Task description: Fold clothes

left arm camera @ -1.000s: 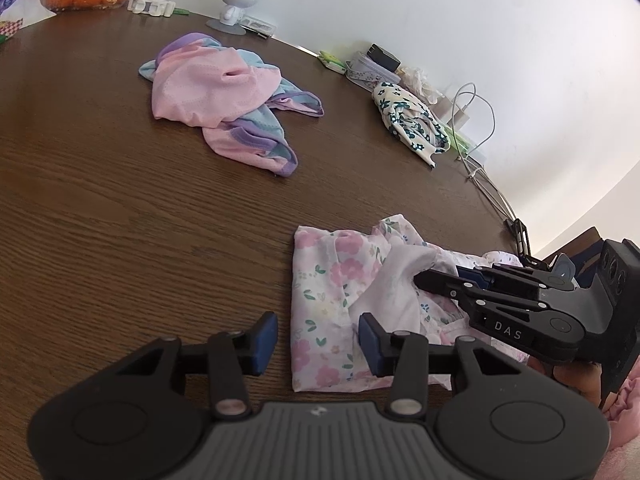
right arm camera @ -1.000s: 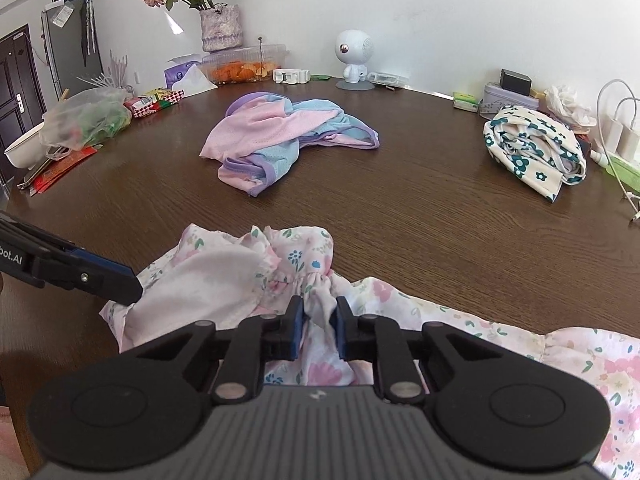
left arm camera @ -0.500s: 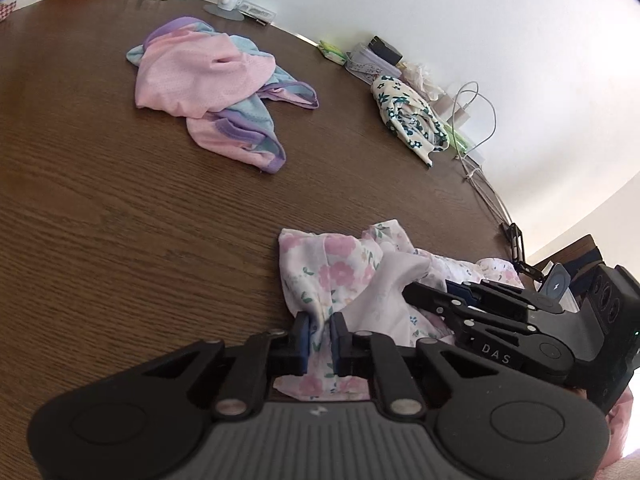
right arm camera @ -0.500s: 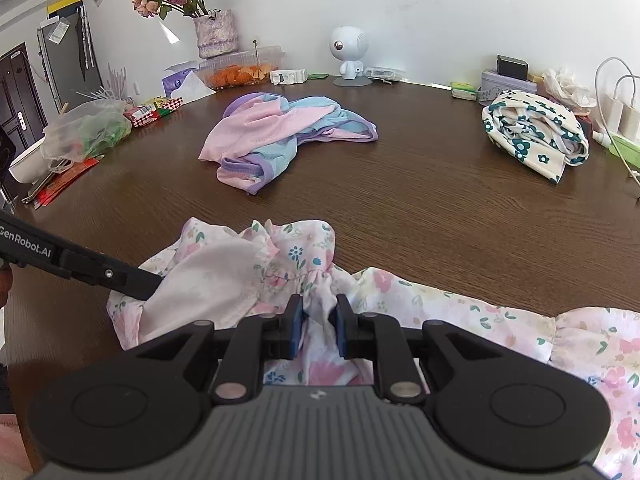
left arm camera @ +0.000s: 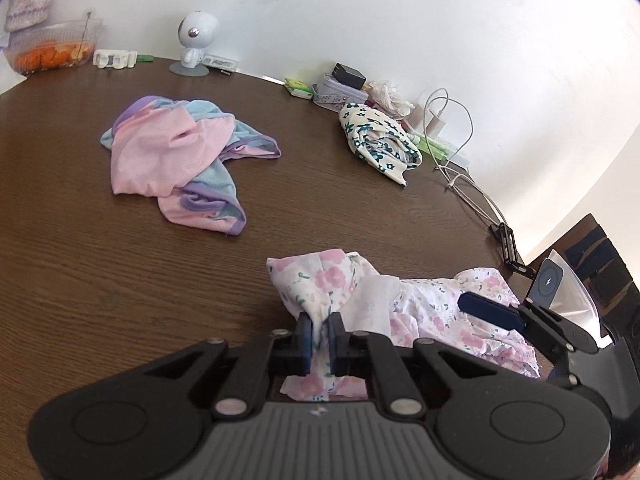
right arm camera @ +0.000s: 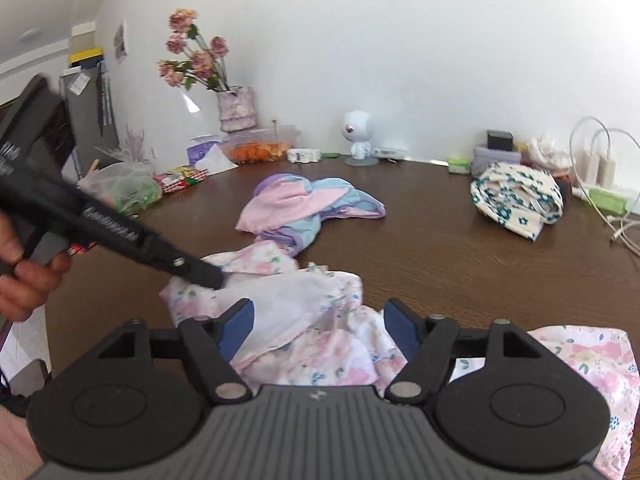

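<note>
A pink floral garment lies crumpled at the near edge of the brown table. My left gripper is shut on a fold of its left end and lifts it a little. In the right wrist view the same floral garment spreads under my right gripper, whose jaws are opening wide; cloth lies between the pads, which do not press on it. The left gripper reaches in from the left, held by a hand. The right gripper's blue fingers show at the right of the left wrist view.
A pink, blue and purple garment lies mid-table. A cream bundle with teal flowers sits at the back right beside chargers and cables. At the back stand a white toy robot, a food container, a flower vase and bags.
The left gripper closed on the floral garment's left end and rose with it. The right gripper, shut on a gathered fold before, has opened wide and let it go.
</note>
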`<act>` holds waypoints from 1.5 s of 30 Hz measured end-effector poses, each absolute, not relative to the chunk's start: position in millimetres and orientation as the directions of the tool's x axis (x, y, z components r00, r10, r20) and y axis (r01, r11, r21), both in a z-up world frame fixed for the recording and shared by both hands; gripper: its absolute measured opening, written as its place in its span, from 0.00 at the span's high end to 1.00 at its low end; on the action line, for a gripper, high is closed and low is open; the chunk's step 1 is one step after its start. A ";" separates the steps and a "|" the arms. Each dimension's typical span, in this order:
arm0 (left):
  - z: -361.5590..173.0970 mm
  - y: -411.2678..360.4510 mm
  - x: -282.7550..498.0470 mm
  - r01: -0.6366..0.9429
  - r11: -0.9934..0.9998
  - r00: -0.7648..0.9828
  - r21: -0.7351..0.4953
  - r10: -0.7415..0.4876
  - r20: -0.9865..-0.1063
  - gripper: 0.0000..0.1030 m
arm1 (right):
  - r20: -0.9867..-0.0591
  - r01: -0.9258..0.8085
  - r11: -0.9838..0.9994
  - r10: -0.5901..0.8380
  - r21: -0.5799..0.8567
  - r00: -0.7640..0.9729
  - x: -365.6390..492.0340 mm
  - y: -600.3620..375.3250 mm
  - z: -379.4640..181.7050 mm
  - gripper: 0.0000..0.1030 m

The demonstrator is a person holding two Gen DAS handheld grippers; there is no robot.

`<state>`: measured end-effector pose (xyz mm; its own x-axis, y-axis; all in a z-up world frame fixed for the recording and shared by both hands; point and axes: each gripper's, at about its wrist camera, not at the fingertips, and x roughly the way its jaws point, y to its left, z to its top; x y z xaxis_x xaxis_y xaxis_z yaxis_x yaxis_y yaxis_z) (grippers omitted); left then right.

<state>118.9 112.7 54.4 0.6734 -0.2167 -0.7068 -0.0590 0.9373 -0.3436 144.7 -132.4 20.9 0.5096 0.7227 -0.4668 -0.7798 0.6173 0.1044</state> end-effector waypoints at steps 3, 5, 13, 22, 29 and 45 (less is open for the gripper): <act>63.1 102.3 123.8 -0.039 0.951 0.676 -0.307 -0.201 -0.709 0.93 | -0.465 -0.819 0.572 0.716 -0.037 0.521 111.3 -111.8 19.9 0.20; 67.9 96.0 126.2 -0.028 0.958 0.678 -0.287 -0.193 -0.709 0.93 | -0.474 -0.820 0.557 0.690 -0.134 0.546 95.0 -93.3 14.3 0.20; 79.0 82.8 130.1 -0.002 0.970 0.672 -0.242 -0.178 -0.718 0.94 | -0.427 -0.679 0.534 0.530 -0.504 0.733 67.4 -30.3 -11.0 0.21; 83.2 76.4 134.6 0.016 0.969 0.664 -0.246 -0.194 -0.722 0.94 | -0.428 -0.572 0.554 0.380 -0.604 0.820 74.9 -3.9 -28.0 0.62; 88.5 70.1 134.9 0.030 0.962 0.672 -0.271 -0.221 -0.707 0.89 | -0.460 -0.587 0.655 0.383 -0.476 0.801 89.4 -18.4 -22.4 0.85; 79.0 55.6 140.9 0.073 0.919 0.721 -0.387 -0.317 -0.616 0.61 | -0.400 -0.369 0.775 0.596 0.513 0.696 136.6 -157.3 -21.6 0.86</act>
